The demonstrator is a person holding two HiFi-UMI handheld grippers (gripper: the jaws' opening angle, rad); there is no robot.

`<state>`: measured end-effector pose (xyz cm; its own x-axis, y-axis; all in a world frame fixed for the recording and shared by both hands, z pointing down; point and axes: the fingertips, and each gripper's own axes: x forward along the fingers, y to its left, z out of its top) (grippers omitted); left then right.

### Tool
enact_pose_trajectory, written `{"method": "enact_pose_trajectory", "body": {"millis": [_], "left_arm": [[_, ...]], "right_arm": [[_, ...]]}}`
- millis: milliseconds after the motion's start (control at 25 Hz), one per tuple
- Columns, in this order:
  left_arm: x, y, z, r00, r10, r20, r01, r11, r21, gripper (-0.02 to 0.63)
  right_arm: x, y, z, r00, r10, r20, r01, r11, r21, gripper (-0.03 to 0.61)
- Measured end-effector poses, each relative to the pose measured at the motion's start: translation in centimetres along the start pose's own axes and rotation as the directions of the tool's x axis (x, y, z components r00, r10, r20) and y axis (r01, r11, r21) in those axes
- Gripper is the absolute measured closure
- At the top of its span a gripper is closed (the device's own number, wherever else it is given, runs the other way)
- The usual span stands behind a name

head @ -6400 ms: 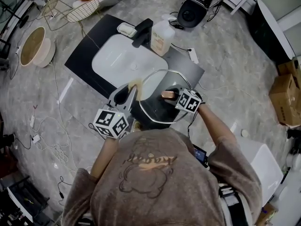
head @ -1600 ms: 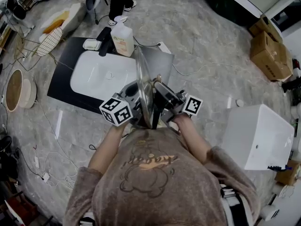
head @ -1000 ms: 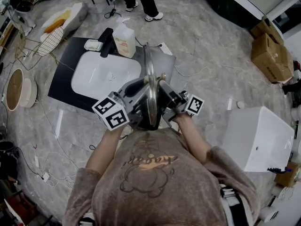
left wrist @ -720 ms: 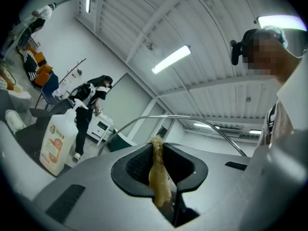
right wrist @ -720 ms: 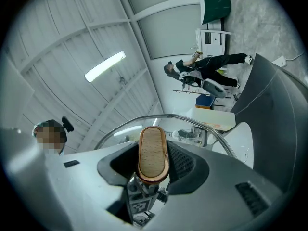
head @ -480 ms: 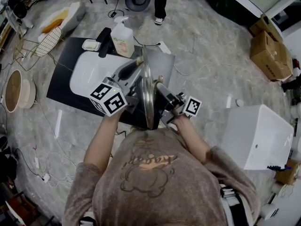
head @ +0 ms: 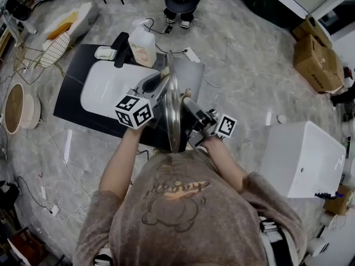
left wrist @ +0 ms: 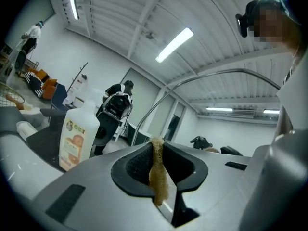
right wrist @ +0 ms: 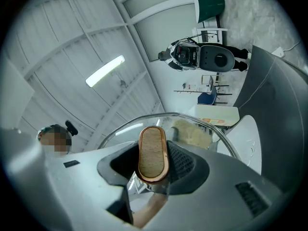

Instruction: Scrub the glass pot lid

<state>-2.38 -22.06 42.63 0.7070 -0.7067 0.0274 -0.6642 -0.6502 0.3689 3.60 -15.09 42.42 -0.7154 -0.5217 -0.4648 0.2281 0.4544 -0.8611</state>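
Lid on edge
The glass lid [head: 173,107] ran 12-to-6 o'clock; the right hand-held gripper [right wrist: 154,166] clamped its knob [right wrist: 152,150], and the left hand-held gripper [left wrist: 158,163] pinched a sponge [left wrist: 159,183].

No legible text or labels anywhere.

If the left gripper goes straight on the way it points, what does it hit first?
Most likely the glass lid: its rim arcs just ahead of the sponge pinched in the left gripper. Whether they already touch is unclear.
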Motion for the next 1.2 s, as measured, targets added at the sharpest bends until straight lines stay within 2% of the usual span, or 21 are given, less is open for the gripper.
{"method": "enact_pose_trajectory", "body": {"millis": [280,600,760,960,1200], "left_arm": [[-0.6,-0.1,-5.6,0.984,-0.014,-0.180,0.004,0.998,-0.055,0.541],[-2.5,-3.1,-8.1,0.965,-0.113,-0.236,0.072,0.982,-0.174,0.541],[-3.7,-5.5,-8.0,0.945,-0.187,-0.270,0.135,0.971,-0.199,0.541],[-5.3,-8.8,-6.6,0.920,-0.295,-0.256,0.233,0.941,-0.246,0.541],[-6.8,-11.2,-2.8,0.913,-0.366,-0.178,0.307,0.906,-0.291,0.541]], "right_arm": [[0.5,0.3,1.0,1.000,0.002,0.024,-0.001,1.000,-0.012,0.402],[0.4,-0.5,1.9,0.999,-0.018,0.047,0.020,1.000,-0.023,0.402],[0.4,-0.7,2.3,0.999,-0.029,0.042,0.031,0.999,-0.037,0.402],[-0.2,-1.2,2.7,0.998,-0.048,0.040,0.050,0.998,-0.046,0.402],[-0.4,-1.5,2.9,0.997,-0.059,0.041,0.062,0.996,-0.059,0.402]]}}
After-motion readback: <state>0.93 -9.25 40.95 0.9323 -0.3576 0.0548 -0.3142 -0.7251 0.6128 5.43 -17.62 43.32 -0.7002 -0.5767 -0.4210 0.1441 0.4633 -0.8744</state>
